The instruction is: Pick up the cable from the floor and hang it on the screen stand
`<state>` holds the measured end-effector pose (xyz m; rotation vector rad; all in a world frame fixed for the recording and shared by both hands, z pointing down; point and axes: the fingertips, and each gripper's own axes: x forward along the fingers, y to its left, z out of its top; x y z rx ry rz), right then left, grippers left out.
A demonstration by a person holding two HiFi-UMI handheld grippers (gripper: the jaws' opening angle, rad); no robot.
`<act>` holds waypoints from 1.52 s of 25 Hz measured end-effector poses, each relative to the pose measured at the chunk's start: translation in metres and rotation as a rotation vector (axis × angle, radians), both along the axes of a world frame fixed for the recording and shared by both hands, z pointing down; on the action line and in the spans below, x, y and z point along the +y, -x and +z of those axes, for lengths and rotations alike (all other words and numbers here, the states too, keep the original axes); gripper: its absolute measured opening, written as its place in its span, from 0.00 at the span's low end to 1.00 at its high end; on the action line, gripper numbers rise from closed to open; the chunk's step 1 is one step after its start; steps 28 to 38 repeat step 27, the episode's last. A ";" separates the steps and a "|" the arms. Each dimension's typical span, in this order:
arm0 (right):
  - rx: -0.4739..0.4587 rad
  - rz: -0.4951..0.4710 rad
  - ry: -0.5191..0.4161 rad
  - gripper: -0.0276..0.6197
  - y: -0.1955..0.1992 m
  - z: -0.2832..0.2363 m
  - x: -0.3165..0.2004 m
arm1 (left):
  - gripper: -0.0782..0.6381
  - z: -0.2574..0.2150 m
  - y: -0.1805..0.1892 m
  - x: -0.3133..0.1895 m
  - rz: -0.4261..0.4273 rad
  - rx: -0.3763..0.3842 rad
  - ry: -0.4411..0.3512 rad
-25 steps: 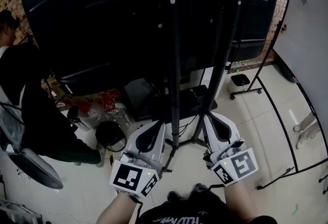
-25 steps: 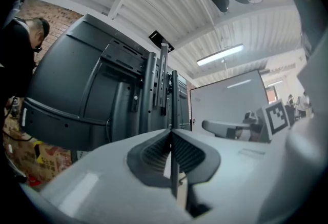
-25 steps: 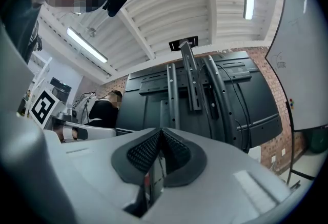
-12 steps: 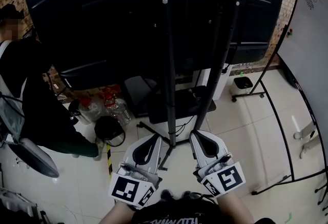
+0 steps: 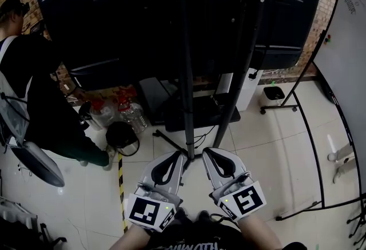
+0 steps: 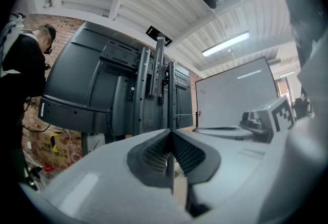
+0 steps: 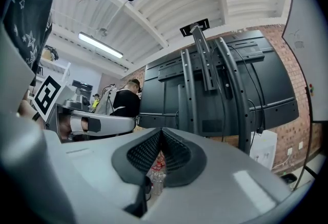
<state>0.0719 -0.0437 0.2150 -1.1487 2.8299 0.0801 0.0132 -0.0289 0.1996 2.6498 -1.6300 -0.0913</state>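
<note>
**Listener:** What does the head view take in?

**Describer:** It looks steeply down at a pale tiled floor (image 5: 269, 146). A tall dark screen stand (image 5: 185, 71) rises through the middle of the picture. The black back of a large screen (image 5: 114, 14) is mounted on it and fills the top.

**Listener:** Where are the two grippers?

**Describer:** Both are low in the picture and side by side, pointing at the foot of the stand. The left gripper (image 5: 178, 155) is just left of the centre post. The right gripper (image 5: 207, 151) is just right of it.

**Listener:** What are the jaws doing?

**Describer:** Each gripper's own view shows its ribbed black pads pressed together at the tip. Both pairs of jaws are closed with nothing between them.

**Listener:** And where is the cable?

**Describer:** A thin dark cable (image 5: 201, 139) lies in loose curves on the floor at the base of the stand. It is just ahead of the jaw tips, and neither gripper touches it.

**Listener:** What else is nearby?

**Describer:** A person in black (image 5: 34, 88) stands at the left edge. Clear bottles with red caps (image 5: 128, 114) stand on the floor beside the stand. A yellow-and-black tape strip (image 5: 120, 186) runs along the tiles left of the left gripper. A whiteboard (image 5: 349, 48) on a wheeled frame stands at the right.
</note>
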 end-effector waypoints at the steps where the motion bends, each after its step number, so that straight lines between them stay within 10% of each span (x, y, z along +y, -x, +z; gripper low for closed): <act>1: 0.007 -0.007 0.002 0.05 0.000 0.001 0.001 | 0.12 0.001 0.000 0.002 -0.007 -0.002 0.003; 38: 0.059 -0.055 0.016 0.05 -0.001 0.005 0.007 | 0.12 0.007 -0.002 0.018 -0.045 -0.002 0.027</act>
